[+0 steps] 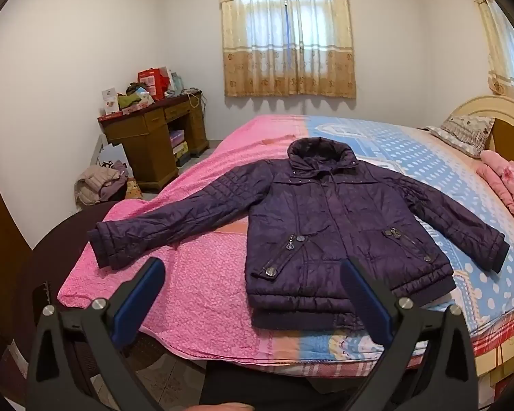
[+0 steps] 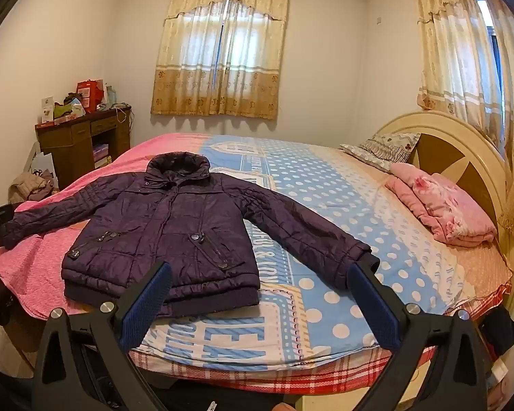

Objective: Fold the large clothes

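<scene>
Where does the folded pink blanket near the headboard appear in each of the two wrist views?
Left wrist view: the pink blanket lies at the far right edge, partly cut off, below the pillow.
Right wrist view: the blanket sits right of centre, fully visible, before the headboard.
Shared landmark: the purple jacket spread on the bed.

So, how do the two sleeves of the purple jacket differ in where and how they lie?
The left sleeve lies on the pink blanket; the right sleeve lies on the blue dotted sheet. The left sleeve spreads further sideways; the right sleeve slants down nearer the body. Both lie flat, unfolded, quilted purple, untouched by either gripper.
</scene>
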Action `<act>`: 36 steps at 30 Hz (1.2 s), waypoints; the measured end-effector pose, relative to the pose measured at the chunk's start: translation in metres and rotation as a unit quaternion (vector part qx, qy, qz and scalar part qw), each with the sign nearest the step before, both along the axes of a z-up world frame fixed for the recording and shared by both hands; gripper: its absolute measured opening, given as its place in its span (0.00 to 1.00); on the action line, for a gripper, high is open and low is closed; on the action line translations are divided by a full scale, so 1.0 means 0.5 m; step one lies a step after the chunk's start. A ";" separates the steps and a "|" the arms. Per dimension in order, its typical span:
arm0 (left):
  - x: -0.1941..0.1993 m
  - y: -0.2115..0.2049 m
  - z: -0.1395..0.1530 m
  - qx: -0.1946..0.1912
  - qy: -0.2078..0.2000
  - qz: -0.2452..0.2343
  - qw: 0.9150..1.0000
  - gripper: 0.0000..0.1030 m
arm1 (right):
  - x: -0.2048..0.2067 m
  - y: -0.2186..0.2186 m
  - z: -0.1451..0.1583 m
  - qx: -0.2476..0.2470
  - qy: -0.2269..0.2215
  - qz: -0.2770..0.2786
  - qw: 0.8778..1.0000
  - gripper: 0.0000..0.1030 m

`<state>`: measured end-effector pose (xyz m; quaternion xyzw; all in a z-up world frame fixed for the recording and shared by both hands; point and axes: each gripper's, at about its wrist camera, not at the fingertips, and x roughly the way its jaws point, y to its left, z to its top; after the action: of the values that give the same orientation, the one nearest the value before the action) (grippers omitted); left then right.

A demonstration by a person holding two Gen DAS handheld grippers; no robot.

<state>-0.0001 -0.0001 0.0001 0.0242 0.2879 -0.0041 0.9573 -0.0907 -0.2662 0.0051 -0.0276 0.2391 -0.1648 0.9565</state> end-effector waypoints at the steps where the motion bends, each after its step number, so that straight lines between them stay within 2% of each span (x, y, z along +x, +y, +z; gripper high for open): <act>1: 0.000 -0.001 0.000 0.007 0.003 0.001 1.000 1.00 | 0.001 -0.001 0.000 0.002 0.005 -0.001 1.000 0.99; 36: -0.003 0.000 0.008 0.005 -0.008 0.003 1.000 1.00 | 0.004 -0.006 -0.009 -0.001 0.003 0.000 1.000 0.99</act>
<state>-0.0018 0.0001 0.0042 0.0278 0.2803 -0.0001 0.9595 -0.0889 -0.2690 0.0004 -0.0287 0.2415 -0.1647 0.9559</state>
